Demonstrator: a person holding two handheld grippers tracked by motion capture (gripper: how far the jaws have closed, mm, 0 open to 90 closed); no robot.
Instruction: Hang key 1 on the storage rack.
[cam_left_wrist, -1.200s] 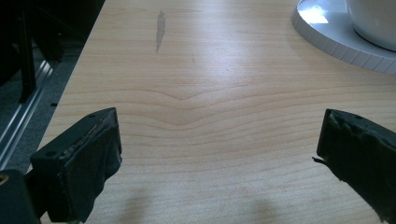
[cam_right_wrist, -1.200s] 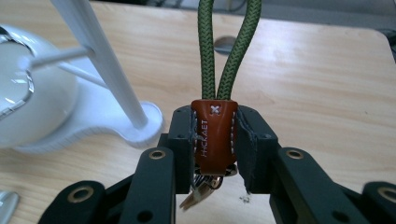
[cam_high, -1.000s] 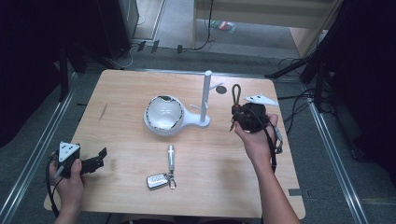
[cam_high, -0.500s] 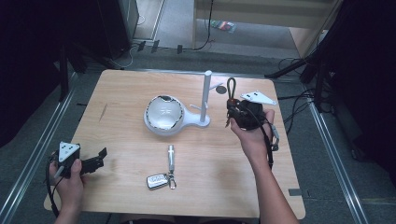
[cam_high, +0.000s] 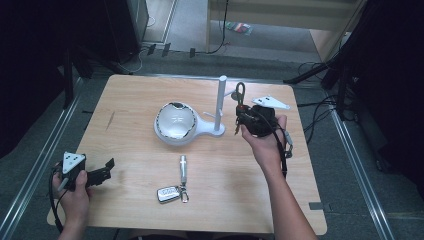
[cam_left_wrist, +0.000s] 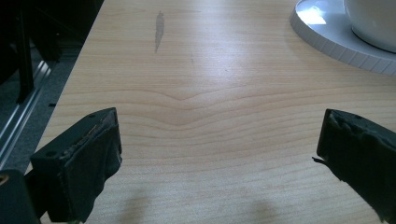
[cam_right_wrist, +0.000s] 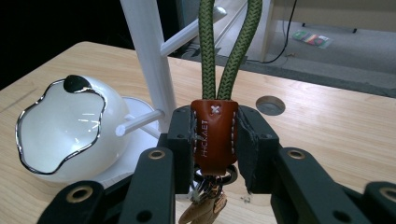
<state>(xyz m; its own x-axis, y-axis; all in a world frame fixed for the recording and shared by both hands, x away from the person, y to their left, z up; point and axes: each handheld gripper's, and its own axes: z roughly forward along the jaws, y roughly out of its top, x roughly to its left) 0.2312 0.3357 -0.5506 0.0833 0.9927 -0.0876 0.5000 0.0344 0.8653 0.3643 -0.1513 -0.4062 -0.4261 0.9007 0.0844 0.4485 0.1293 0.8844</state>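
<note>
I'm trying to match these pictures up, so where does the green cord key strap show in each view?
High view: key strap right of centre, upright in the right gripper, beside the white post.
Left gripper view: not in it; open jaws over bare table.
Right gripper view: centre, its brown leather tab clamped between the jaws.
Shared landmark: the white bowl stand.

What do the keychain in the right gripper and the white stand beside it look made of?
Keychain: a brown tab that looks like leather, with white stitching and a stamped name, on a green loop of braided cord; metal rings hang below. White stand: smooth, matte post and pegs, probably painted metal or plastic. Its bowl looks like glossy ceramic with a shiny metallic rim.
</note>
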